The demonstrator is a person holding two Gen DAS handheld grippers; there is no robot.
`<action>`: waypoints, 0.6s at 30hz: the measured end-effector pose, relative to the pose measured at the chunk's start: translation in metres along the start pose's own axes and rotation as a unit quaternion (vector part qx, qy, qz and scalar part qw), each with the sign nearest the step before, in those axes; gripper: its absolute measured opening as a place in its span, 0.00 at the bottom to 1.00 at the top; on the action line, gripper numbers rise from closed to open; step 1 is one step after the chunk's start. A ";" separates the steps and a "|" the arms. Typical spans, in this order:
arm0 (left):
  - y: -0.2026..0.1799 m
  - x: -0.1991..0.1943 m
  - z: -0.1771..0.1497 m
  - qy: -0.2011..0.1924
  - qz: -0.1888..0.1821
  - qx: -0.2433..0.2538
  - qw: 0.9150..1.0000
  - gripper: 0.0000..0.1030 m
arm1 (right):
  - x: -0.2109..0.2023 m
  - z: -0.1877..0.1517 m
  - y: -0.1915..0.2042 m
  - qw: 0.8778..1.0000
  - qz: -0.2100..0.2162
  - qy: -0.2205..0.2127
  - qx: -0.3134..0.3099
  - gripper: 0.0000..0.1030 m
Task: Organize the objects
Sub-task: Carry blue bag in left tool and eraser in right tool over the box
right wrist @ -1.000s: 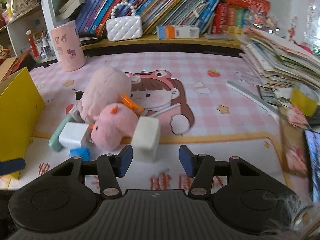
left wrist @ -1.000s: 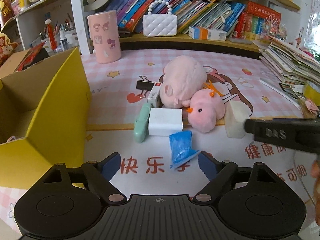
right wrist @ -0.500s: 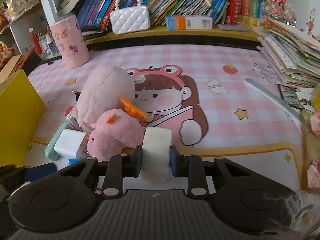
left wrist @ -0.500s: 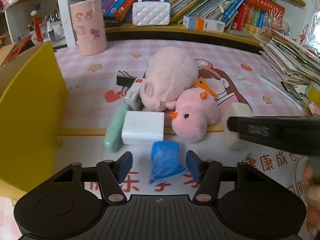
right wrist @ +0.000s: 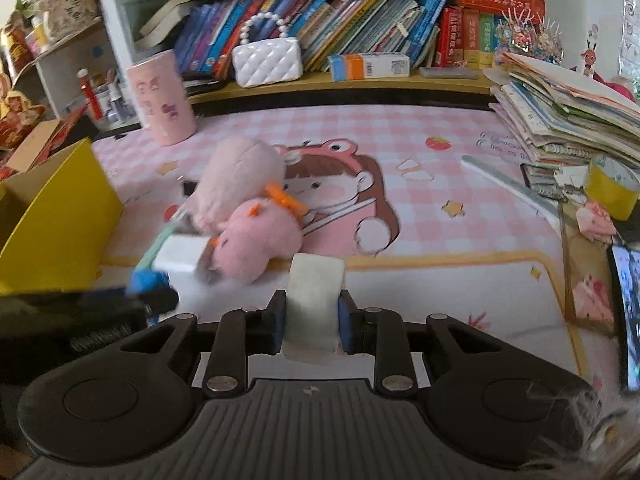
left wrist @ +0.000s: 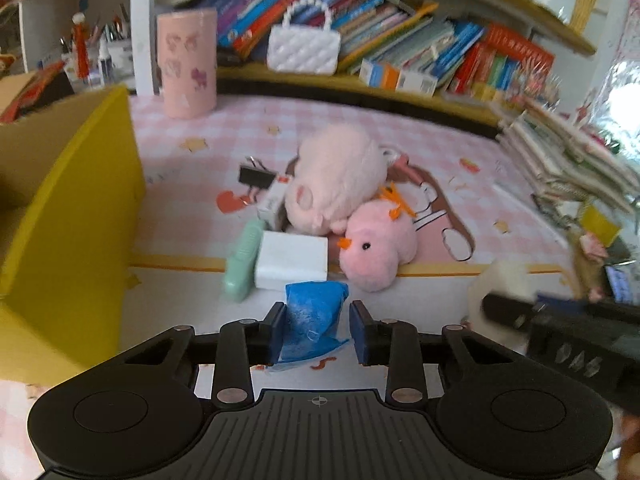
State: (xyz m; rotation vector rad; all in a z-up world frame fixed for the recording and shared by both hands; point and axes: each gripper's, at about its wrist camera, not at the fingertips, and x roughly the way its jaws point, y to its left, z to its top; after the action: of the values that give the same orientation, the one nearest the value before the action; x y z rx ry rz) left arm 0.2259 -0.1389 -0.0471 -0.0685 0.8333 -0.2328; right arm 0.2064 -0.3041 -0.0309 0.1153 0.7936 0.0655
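A crumpled blue packet (left wrist: pixel 314 320) lies on the pink mat between the fingers of my left gripper (left wrist: pixel 318 332). The jaws are closing on it: the left pad touches it and a thin gap shows at the right pad. My right gripper (right wrist: pixel 312 320) is shut on a pale white block (right wrist: pixel 316 292), held just in front of the pink chick plush (right wrist: pixel 260 236). In the left wrist view that block (left wrist: pixel 496 284) shows at the right edge, blurred. A larger pink plush (left wrist: pixel 336 176), a white box (left wrist: pixel 292 260) and a mint-green case (left wrist: pixel 240 264) are clustered behind the packet.
An open yellow box (left wrist: pixel 80 220) stands at the left. A pink cup (left wrist: pixel 186 64) and a white purse (left wrist: pixel 304 48) sit at the back by the bookshelf. A stack of papers (right wrist: pixel 560 112) and a yellow tape roll (right wrist: pixel 612 188) crowd the right side.
My left gripper came forward around the blue packet and its jaws narrowed. The right gripper shut on the white block and drew it away from the chick plush.
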 end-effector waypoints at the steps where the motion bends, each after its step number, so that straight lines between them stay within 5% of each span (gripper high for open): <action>1: 0.002 -0.007 -0.002 -0.004 -0.002 0.001 1.000 0.31 | -0.004 -0.005 0.005 1.000 0.002 0.002 0.000 0.24; 18: 0.080 -0.100 -0.059 -0.017 -0.001 -0.028 0.999 0.31 | -0.052 -0.069 0.110 0.998 0.036 0.026 -0.041 0.24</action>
State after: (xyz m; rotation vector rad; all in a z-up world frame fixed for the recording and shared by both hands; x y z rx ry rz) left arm 0.1311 -0.0363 -0.0266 -0.1254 0.8065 -0.2099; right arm 0.1193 -0.1944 -0.0279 0.0654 0.8374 0.1698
